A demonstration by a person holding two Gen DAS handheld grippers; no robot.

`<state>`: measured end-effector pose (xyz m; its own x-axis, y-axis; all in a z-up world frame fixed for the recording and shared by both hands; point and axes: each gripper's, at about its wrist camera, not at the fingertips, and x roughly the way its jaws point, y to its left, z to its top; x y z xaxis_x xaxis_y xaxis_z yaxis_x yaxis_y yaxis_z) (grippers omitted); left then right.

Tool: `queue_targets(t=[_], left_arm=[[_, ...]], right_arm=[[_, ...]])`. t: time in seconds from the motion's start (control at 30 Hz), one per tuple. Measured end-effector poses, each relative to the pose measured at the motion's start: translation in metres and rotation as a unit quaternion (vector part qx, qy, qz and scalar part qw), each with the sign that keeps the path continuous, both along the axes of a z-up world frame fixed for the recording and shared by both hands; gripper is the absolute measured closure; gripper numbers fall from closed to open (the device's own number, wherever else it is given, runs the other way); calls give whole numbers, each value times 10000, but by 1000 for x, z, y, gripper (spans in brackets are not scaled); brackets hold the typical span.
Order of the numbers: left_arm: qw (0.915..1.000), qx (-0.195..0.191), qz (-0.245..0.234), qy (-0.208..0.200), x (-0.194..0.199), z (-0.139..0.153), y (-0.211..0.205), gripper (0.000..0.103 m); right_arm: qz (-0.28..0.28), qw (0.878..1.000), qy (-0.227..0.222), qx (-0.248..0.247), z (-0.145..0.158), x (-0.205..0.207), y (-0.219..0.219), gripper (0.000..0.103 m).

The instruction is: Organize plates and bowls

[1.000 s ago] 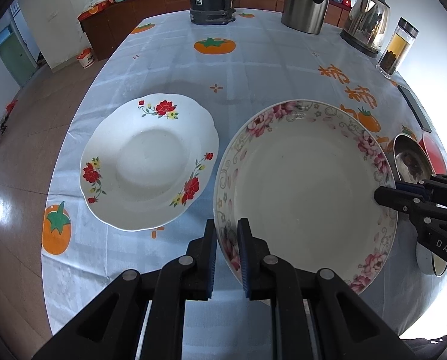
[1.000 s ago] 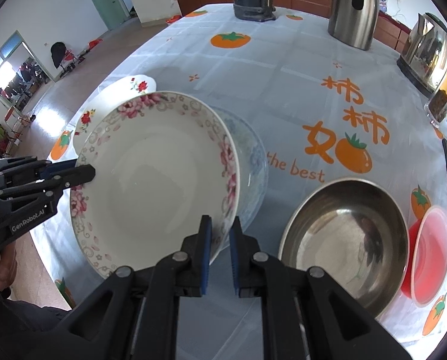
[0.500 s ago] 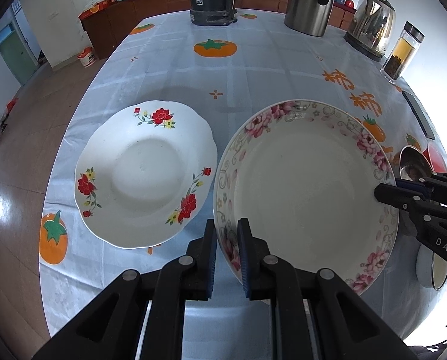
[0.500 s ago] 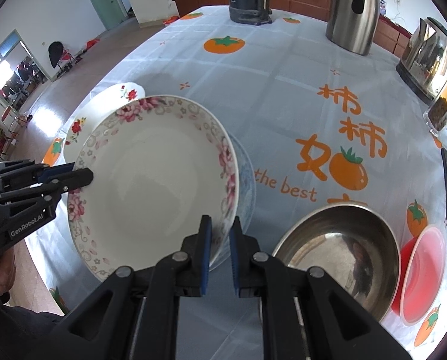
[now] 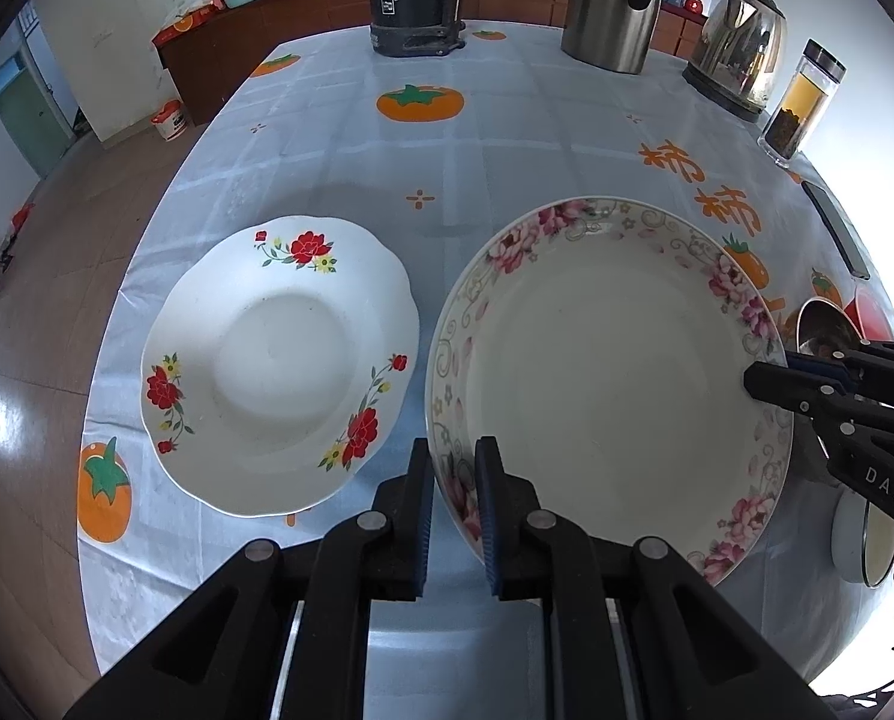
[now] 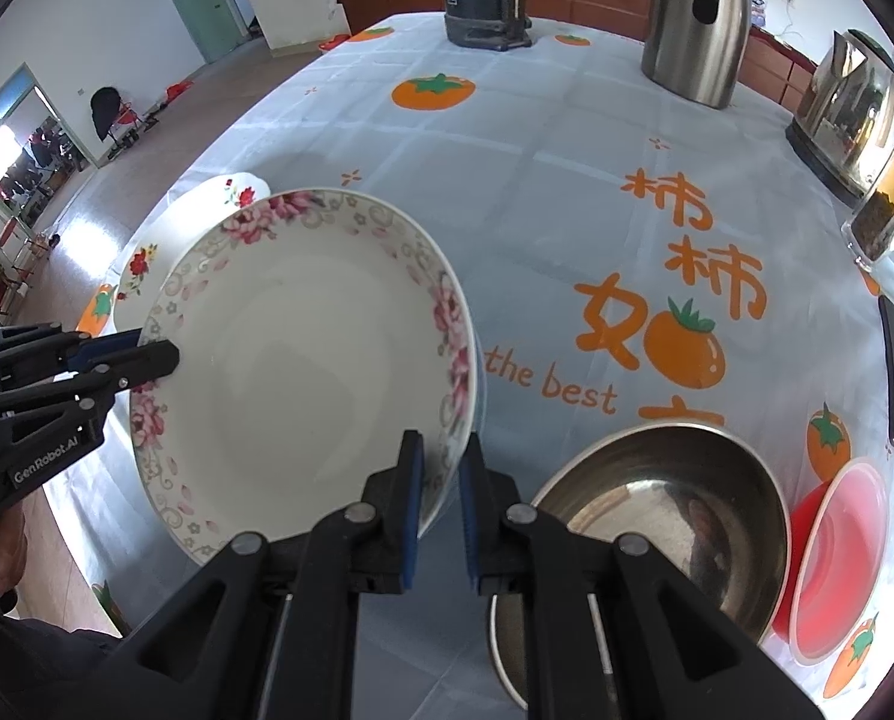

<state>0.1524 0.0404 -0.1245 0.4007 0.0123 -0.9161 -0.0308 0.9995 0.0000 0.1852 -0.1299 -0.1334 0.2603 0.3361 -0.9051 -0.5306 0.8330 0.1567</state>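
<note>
Carrying step in hand: pink-rimmed plate is held clear of the table, pinched at opposite rim edges by left gripper and right gripper, both clamped on the rim. Red-flower plate is seen just beside it on the cloth, nothing stacked on it yet. Steel bowl, red bowl and an enamel dish are left unsorted at the right edge. Task is judged early: no stack formed, bowls not yet grouped.
</note>
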Motion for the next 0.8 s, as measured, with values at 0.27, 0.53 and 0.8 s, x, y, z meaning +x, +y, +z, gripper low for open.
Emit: queue_targets(t=[0.27,0.53,0.8], left_arm=[[10000,15,-2,-2,3,-1,-1,88],[10000,18,3,6,6,-3,-2,88],[10000,29,15,24,9,-7,-2,88]], right_arm=[[6,10000,-16,-25,0,2,0,91],[17,10000,-15,-51,-1,5,-1,91],[29,10000,0,-66,-3,8,0,91]])
